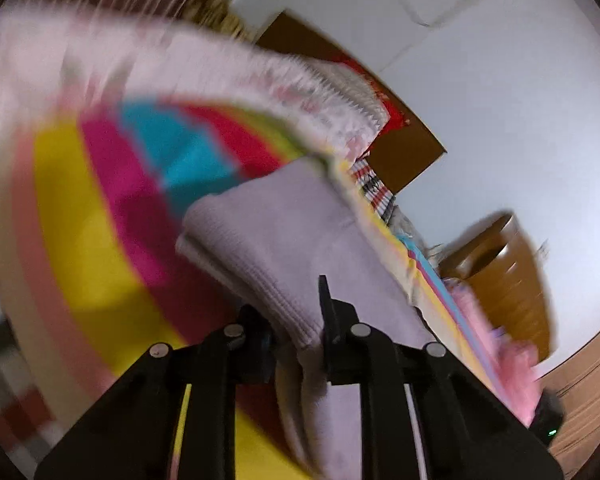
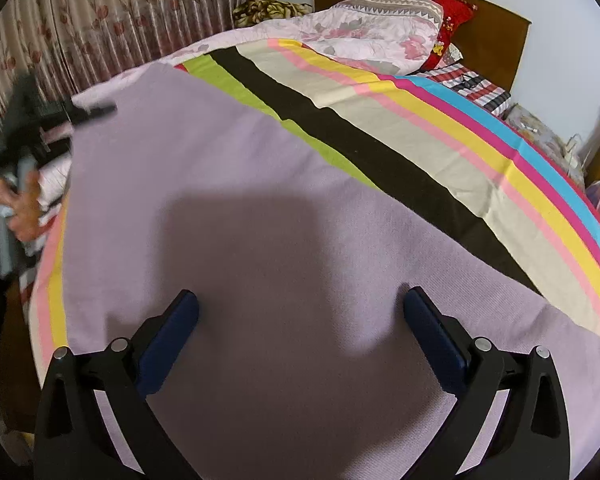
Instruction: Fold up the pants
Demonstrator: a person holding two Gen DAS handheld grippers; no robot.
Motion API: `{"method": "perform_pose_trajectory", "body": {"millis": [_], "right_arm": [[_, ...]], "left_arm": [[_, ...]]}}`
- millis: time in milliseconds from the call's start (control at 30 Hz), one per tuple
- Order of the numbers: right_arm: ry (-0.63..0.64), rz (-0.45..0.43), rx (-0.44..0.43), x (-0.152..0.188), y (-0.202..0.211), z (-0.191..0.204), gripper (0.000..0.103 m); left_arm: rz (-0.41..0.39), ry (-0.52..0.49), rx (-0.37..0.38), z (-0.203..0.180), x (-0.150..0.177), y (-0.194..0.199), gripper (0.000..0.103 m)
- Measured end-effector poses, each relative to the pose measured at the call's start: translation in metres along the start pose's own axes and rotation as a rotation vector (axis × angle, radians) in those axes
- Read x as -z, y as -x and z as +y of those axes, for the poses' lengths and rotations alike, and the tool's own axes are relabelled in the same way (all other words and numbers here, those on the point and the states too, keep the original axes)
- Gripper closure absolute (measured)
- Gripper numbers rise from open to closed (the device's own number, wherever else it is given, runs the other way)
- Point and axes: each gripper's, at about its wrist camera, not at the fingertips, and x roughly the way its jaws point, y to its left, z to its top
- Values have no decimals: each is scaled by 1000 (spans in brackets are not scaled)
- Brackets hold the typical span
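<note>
Lilac pants spread on a striped bed, one edge pinched.

Left wrist view, blurred: the left gripper [image 1: 296, 320] is clamped on a fold of the pants [image 1: 284, 232], apparently lifted off the striped sheet [image 1: 72, 184]. Right wrist view: the right gripper [image 2: 300, 300] hovers wide apart and empty over the pants [image 2: 204, 168], flat on the bed.

Pale lilac against a rainbow of stripes

The pale lilac knitted pants [image 2: 228, 216] were one plain colour, and the striped cotton bed sheet [image 2: 440, 128] under them showed bands of lime green, black, beige, pink, yellow, magenta and sky blue. The pleated curtain [image 2: 112, 20] was dusty pink with dark red flowers; the wooden headboard [image 2: 496, 40] was brown.
</note>
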Motion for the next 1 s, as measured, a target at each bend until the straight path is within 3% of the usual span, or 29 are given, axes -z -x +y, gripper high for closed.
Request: {"method": "perform_pose_trajectory", "body": {"millis": [167, 233, 267, 333, 367, 433, 533, 567, 600, 633, 667, 767, 833, 900, 1000], "right_arm": [[1, 1, 30, 2, 1, 3, 4], [-26, 8, 25, 3, 7, -3, 5], [-71, -2, 36, 7, 17, -10, 7], [-215, -107, 26, 22, 58, -35, 9], [-300, -196, 14, 37, 90, -54, 8], [-458, -347, 82, 79, 151, -95, 5], [-595, -442, 163, 132, 209, -141, 5], [-640, -465, 211, 155, 231, -158, 5], [-670, -476, 241, 173, 246, -169, 5], [-698, -484, 262, 189, 258, -178, 5], [-724, -485, 270, 205, 268, -185, 5], [-769, -446, 247, 243, 278, -195, 5], [-774, -412, 203, 255, 269, -193, 5], [-768, -365, 113, 259, 248, -185, 5], [-741, -289, -68, 250, 213, -161, 12]], "left_arm": [[-83, -222, -7, -111, -13, 40, 87], [-97, -312, 28, -153, -7, 53, 87], [-106, -379, 56, -182, 1, 63, 87], [-110, -520, 99, -232, 27, 79, 87], [-102, -634, 134, -266, 55, 86, 87], [-66, -804, 190, -308, 107, 87, 86], [29, -1002, 264, -346, 192, 71, 77], [102, -1073, 307, -354, 234, 57, 75], [181, -1130, 345, -360, 268, 44, 61], [243, -1193, 353, -362, 302, 32, 37], [261, -1248, 345, -362, 328, 26, 29], [275, -1299, 378, -351, 363, 31, 27], [227, -1216, 421, -335, 353, 52, 7], [186, -1130, 455, -315, 335, 73, 2], [127, -1032, 339, -281, 313, 94, 2]]}}
